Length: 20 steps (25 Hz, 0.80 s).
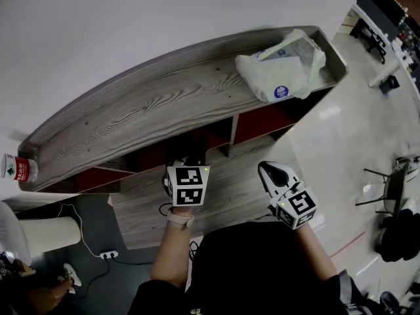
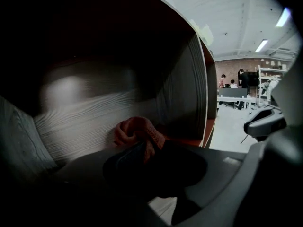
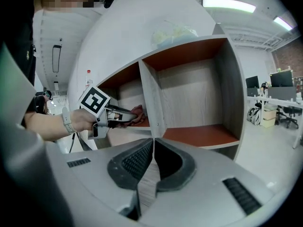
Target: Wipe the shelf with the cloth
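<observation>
The left hand-held gripper [image 2: 151, 155] reaches into a shelf [image 2: 85, 122] compartment and pinches the red cloth [image 2: 137, 131]. The cloth is bunched at its tips, close against the wood-grain board just ahead. The right hand-held gripper [image 3: 153, 142] hangs outside the shelf, to the right of the left one, jaws pressed together with nothing between them.

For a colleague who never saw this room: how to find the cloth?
Start at the grey wooden shelf by the white wall. In its second compartment from the right, the left gripper pinches the cloth. Unlike the red-brown panels around, it is soft, crumpled, pinkish-red.
</observation>
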### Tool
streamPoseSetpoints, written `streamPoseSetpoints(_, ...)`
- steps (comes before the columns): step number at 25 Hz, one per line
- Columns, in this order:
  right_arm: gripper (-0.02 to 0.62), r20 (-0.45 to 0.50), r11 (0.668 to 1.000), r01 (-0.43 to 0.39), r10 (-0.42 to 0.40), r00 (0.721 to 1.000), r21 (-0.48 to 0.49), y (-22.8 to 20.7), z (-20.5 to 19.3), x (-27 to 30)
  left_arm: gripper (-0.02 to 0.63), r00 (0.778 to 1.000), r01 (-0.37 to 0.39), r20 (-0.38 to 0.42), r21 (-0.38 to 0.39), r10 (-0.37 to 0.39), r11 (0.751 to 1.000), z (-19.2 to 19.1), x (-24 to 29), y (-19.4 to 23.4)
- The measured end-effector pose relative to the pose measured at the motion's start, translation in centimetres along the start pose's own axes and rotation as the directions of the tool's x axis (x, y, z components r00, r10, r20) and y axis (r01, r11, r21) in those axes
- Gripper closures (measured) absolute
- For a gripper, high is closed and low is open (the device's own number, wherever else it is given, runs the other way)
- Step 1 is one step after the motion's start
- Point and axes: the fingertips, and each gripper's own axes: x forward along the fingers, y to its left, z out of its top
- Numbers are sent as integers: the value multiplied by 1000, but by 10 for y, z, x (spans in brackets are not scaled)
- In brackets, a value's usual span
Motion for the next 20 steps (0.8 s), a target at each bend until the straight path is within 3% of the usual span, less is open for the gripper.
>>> streamPoseSetpoints(9, 589, 12, 997, 78, -78, 997, 24, -42, -12, -47, 472, 996, 84, -1, 19, -84, 996, 29, 21, -54)
streamPoseSetpoints(15, 589, 18, 995, 91, -92, 996, 39, -50, -11, -55, 484, 997, 75, -2, 16, -75, 997, 29, 20, -53)
streamPoseSetpoints(20, 589, 23, 998, 50, -51, 998, 37, -41, -8, -44, 500, 998, 54, -16, 11, -54, 998, 24, 13, -43)
